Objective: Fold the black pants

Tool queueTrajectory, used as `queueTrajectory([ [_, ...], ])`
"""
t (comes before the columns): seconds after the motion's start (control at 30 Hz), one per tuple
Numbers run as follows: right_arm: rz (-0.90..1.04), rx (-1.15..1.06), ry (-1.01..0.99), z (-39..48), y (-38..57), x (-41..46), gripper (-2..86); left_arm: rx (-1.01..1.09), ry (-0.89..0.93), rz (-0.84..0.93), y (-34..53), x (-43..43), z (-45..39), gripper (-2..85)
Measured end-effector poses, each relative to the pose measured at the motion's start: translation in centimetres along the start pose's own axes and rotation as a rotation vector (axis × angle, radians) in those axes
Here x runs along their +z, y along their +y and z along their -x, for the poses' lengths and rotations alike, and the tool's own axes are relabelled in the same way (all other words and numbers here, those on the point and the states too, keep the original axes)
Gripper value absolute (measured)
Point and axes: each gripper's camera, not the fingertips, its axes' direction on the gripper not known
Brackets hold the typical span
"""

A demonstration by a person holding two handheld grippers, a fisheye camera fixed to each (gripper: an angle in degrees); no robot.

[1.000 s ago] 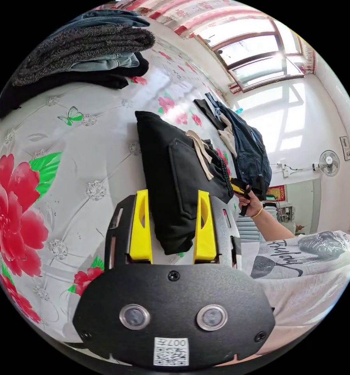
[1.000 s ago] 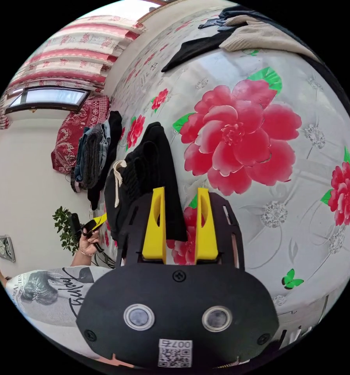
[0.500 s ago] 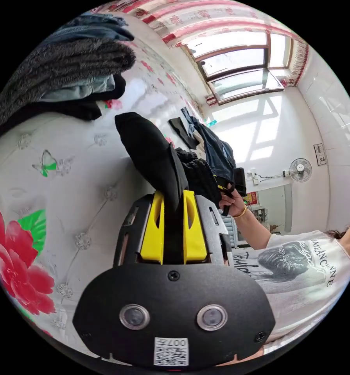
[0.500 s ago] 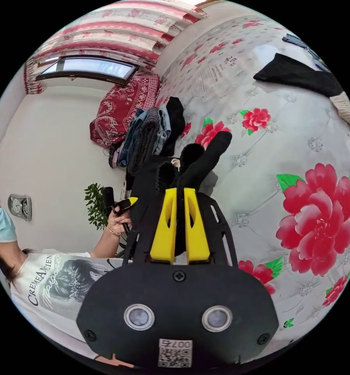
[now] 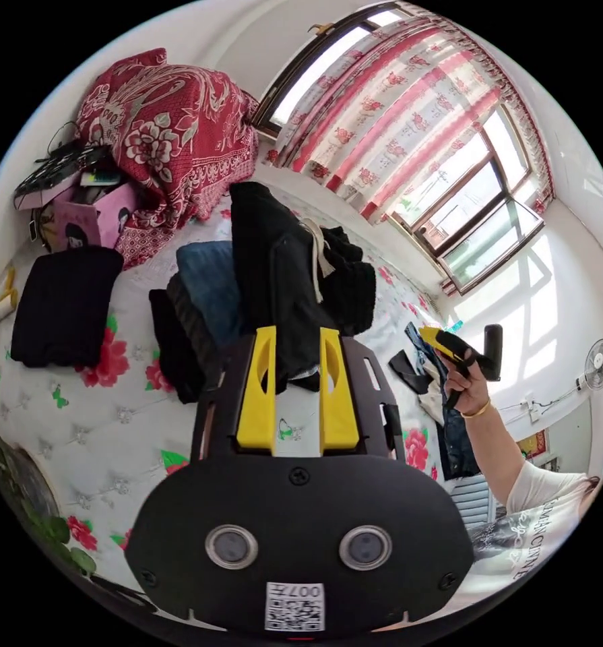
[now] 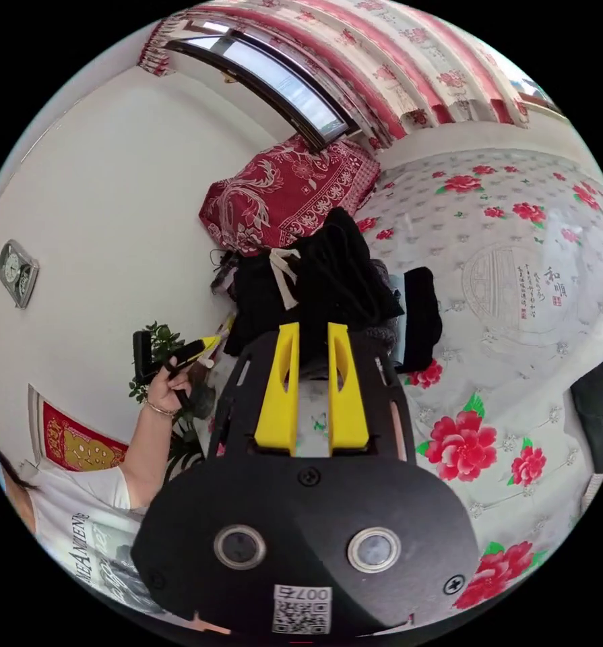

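Left gripper view: left hand-held gripper [image 5: 297,387], jaws narrowed and pressed on the lower end of the folded black pants [image 5: 281,290], which hung lifted above the flowered bed [image 5: 99,431] over a stack of folded clothes [image 5: 193,323]; likely carried there for stacking. A separate black folded garment [image 5: 65,306] lay near the bed's pillow end, beside the red patterned pillow [image 5: 166,135].

Right gripper view: right hand-held gripper [image 6: 312,391], jaws narrow, with the bundle of pants [image 6: 321,280] reaching down between them, though a firm pinch could not be confirmed; the two-point hold presumably kept the fold from opening. A person's hand [image 6: 166,387] held the other hand-held gripper at the bed's edge.
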Motion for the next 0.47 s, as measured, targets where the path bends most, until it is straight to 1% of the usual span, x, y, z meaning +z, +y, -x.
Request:
queueTrajectory([
  [0.07, 0.084, -0.028, 0.096, -0.8, 5.1, 4.1, 5.5, -0.016, -0.001, 0.029, 3.7, 1.5, 0.7, 8.9],
  [0.13, 0.275, -0.047, 0.246, -2.9, 14.1, 8.6, 6.0, -0.02, -0.037, 0.149, 9.6, 4.5, 0.7, 8.9],
  [0.17, 0.321, -0.049, 0.289, -3.4, 16.6, 9.3, 6.2, -0.019, -0.057, 0.184, 11.2, 5.3, 0.5, 8.9],
  [0.2, 0.413, -0.062, 0.369, -4.3, 21.7, 10.1, 6.4, -0.009, -0.092, 0.261, 14.3, 6.9, -0.2, 8.9],
  [0.23, 0.488, -0.063, 0.44, -5.1, 26.4, 10.1, 6.6, 0.007, -0.122, 0.34, 17.2, 8.4, -1.2, 8.9],
  [0.27, 0.521, -0.061, 0.467, -5.5, 28.5, 9.8, 6.7, 0.012, -0.138, 0.375, 18.5, 9.1, -1.7, 8.8],
  [0.33, 0.632, -0.066, 0.562, -6.2, 35.7, 8.1, 7.0, 0.06, -0.165, 0.504, 22.8, 12.0, -4.7, 8.2],
  [0.37, 0.652, -0.065, 0.585, -6.3, 37.1, 7.6, 7.0, 0.076, -0.165, 0.533, 23.5, 12.7, -5.5, 8.2],
  [0.43, 0.715, -0.066, 0.638, -6.4, 41.6, 6.5, 7.2, 0.174, -0.144, 0.638, 25.3, 15.9, -9.3, 8.2],
  [0.47, 0.729, -0.062, 0.642, -6.5, 42.6, 6.5, 7.2, 0.207, -0.142, 0.659, 25.6, 16.7, -10.3, 8.3],
])
